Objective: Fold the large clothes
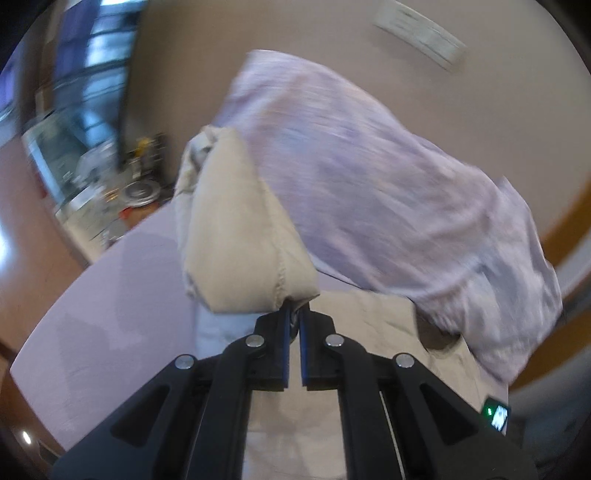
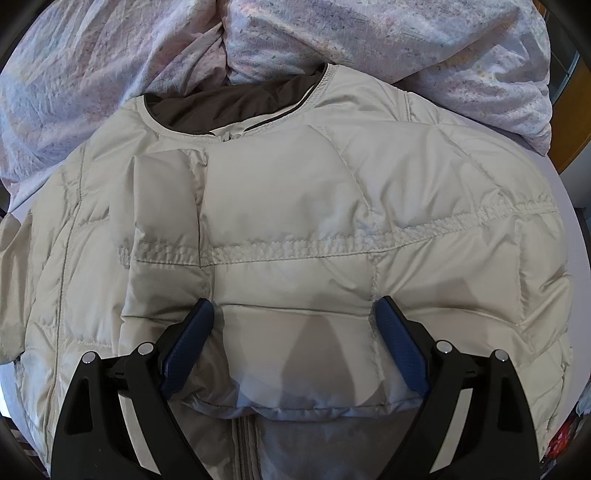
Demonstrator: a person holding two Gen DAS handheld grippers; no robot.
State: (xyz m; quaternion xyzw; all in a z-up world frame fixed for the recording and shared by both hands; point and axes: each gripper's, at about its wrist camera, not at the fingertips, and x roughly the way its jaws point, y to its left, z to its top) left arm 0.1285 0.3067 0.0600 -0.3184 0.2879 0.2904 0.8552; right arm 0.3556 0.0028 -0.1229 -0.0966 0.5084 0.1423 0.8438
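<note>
The left claw (image 1: 294,314), pressed together, pinches a sleeve end (image 1: 243,236) lifted at twelve o'clock. The right claw (image 2: 293,314), spread wide, rests on the cream puffer jacket (image 2: 295,206) lying on the bed, collar (image 2: 236,110) at twelve.

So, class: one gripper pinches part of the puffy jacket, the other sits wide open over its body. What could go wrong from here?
1. The left gripper pinches only the thin edge of a sleeve; the slick fabric could slip free.
2. The right gripper is open, its pads resting on the jacket without clamping, so the body may drag.
3. The crumpled duvet lies against the collar and could snag the fold.
</note>
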